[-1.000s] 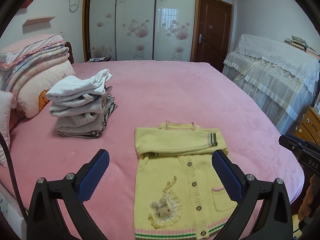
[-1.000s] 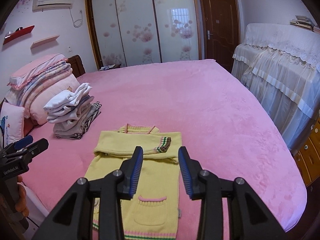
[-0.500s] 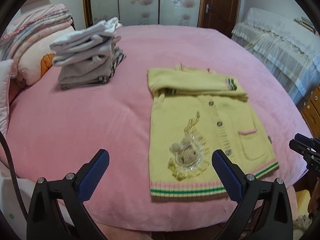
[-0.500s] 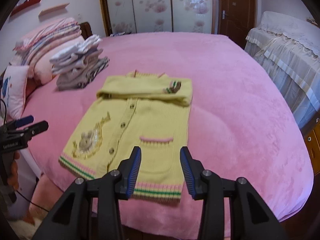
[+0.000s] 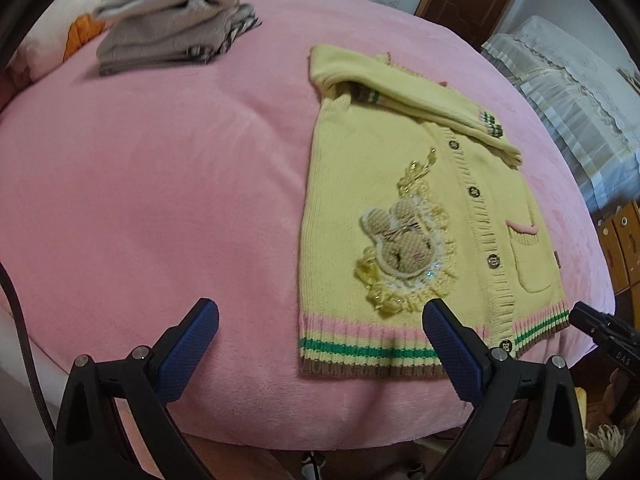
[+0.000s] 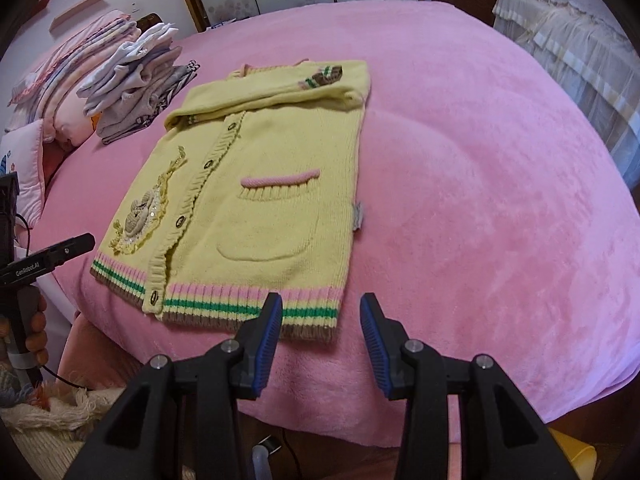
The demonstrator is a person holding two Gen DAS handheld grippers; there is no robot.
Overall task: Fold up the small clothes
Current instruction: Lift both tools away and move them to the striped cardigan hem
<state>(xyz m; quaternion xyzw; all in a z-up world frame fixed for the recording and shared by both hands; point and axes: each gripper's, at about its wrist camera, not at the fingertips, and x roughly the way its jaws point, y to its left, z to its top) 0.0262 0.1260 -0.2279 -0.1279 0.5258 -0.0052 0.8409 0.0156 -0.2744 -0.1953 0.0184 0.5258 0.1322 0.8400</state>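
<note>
A small yellow knitted cardigan [image 5: 420,208] [image 6: 260,184] lies flat on the pink bed, buttoned, with both sleeves folded across its chest. It has a rabbit patch and a striped hem at the near edge. My left gripper [image 5: 320,314] stands wide open just above the hem's left corner, nothing between its fingers. My right gripper [image 6: 321,302] is partly open over the hem's right corner, and its pads press on nothing. Each gripper's tip shows in the other view: the right gripper [image 5: 604,332] at the right edge, the left gripper [image 6: 48,258] at the left, held by a hand.
A stack of folded clothes [image 5: 172,20] [image 6: 136,80] sits at the far left of the pink bed cover [image 5: 160,180] [image 6: 480,160], with piled bedding [image 6: 60,72] behind it. A lace-covered piece of furniture [image 6: 568,32] and a wooden dresser [image 5: 624,240] stand to the right.
Both grippers have come down and tipped forward toward the cardigan's near hem, which now fills much more of each view. Neither gripper's opening has changed.
</note>
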